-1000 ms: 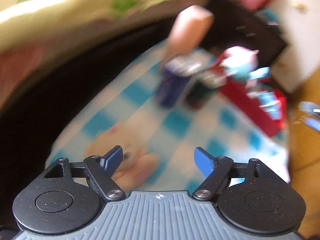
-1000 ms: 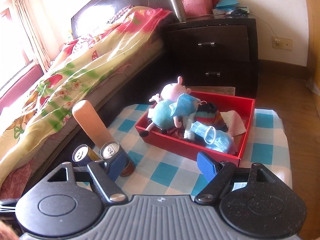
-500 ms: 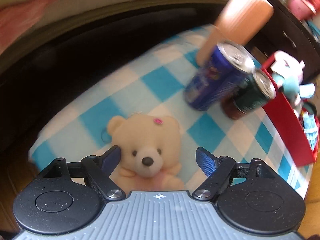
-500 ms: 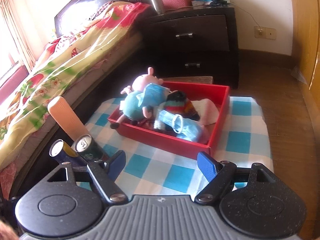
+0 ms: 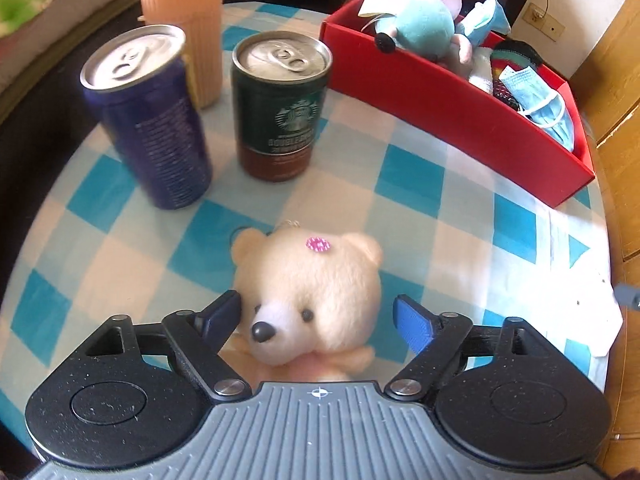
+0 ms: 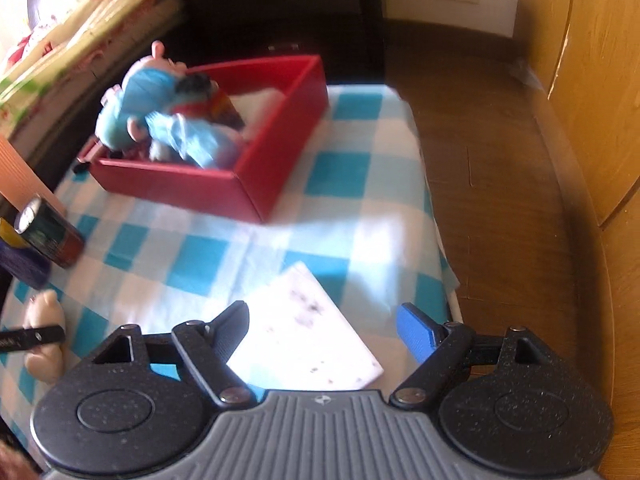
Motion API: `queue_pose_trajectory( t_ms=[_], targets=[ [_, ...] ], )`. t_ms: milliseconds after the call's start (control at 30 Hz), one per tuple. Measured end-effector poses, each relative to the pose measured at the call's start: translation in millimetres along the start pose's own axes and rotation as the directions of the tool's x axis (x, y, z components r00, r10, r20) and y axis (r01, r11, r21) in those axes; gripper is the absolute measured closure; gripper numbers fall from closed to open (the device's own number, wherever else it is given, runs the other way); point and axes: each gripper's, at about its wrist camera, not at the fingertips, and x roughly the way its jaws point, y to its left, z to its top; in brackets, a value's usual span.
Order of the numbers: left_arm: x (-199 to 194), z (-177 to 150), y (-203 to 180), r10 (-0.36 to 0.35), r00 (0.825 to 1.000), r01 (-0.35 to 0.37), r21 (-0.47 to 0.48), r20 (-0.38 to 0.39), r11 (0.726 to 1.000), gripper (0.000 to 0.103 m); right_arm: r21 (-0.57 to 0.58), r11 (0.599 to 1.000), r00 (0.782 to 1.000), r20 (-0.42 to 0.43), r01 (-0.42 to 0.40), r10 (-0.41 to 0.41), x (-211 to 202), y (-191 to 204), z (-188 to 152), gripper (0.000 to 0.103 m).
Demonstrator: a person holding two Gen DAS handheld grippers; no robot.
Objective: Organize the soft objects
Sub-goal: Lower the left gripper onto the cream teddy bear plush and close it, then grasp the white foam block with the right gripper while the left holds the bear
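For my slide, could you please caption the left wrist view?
Left gripper, jaws opening, straddles a cream teddy bear near two cans.

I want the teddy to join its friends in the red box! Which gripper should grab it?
Left. The left gripper is opening right around the teddy bear's head; the right gripper is over a white cloth.

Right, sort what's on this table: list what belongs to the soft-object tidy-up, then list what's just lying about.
Belongs to the job:
teddy bear, between the opening left tongs
white cloth, under the opening right tongs
red box
pig plush
face mask

Lying about:
blue can
green coffee can
orange ribbed tube
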Motion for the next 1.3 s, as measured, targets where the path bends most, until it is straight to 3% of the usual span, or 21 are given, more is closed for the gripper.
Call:
queue_pose_trajectory(
  t_ms=[267, 600, 733, 867, 1000, 1300],
  targets=[
    [14.1, 4.9, 7.9, 0.002, 0.999, -0.004, -0.028, -0.052, 1.0, 0.017, -0.167, 0.986, 0.999, -0.044, 0.014, -0.021, 19.6, 17.2, -0.9, 0.035],
    [7.1, 2.3, 6.6, 0.073, 0.997, -0.073, 0.015, 0.003, 0.997, 0.015, -0.144, 0.99, 0.997, -0.079, -0.002, -0.009, 36.8, 13.2, 1.0, 0.032],
    [6.7, 2.0, 3.6, 0.045, 0.999, -0.045, 0.032, 0.0, 0.998, 0.015, -0.169, 0.985, 0.996, -0.085, -0.015, 0.0, 39.7, 19.8, 1.8, 0.032],
    [16.0, -1.6, -2.5, 0.097, 0.995, -0.095, 0.073, -0.026, 0.993, 0.016, -0.216, 0.976, 0.997, -0.075, 0.019, -0.036, 45.5, 28.6, 1.1, 0.032],
    [22.1, -3.1, -0.4, 0.085, 0.995, -0.081, 0.062, -0.056, 0.995, 0.02, -0.241, 0.97, 0.996, -0.065, 0.038, -0.056, 46.8, 33.2, 2.6, 0.032],
    [22.3, -3.5, -6.1, 0.099, 0.994, -0.096, 0.075, -0.046, 0.993, 0.02, -0.265, 0.963, 0.995, -0.073, 0.051, -0.073, 50.0, 36.3, 2.6, 0.032]
  ],
)
